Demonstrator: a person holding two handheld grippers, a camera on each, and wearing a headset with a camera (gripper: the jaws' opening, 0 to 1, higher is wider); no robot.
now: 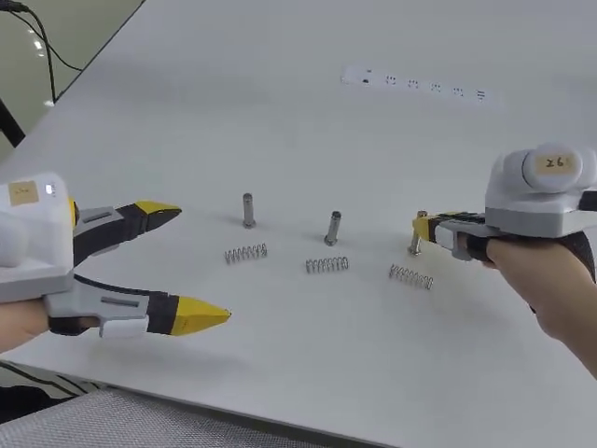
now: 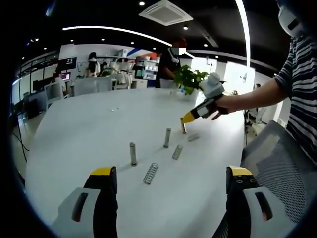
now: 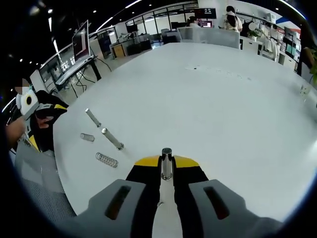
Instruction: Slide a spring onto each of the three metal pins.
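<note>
In the head view we see three short grey metal pins standing upright in a row on the white table [image 1: 308,140]: the left pin [image 1: 247,209], the middle pin [image 1: 334,227] and the right pin [image 1: 417,241]. A small coiled wire spring lies flat on the table just in front of each pin, apart from it. These are the left spring [image 1: 245,253], the middle spring [image 1: 326,265] and the right spring [image 1: 410,276]. A long white power strip [image 1: 420,86] lies far back on the table.

The right gripper [image 1: 431,229] is grey-white with black, yellow-tipped jaws. It reaches in from the right, and its tips meet at the right pin and cover part of it. The right gripper view makes the grip plain to us. There the two jaws are pressed together on the pin's shaft, and the pin's rounded head stands up between the yellow tips. The other two pins and two springs lie off to the left in that view.

The left gripper [image 1: 191,263] hovers over the near left of the table, well apart from the left pin. Its jaws are spread wide and hold nothing. The left gripper view adds the far side of the scene. Past its own parted tips the row of pins recedes, and the right gripper sits at the farthest pin, held by a hand on an arm in a striped sleeve [image 2: 297,74].
</note>
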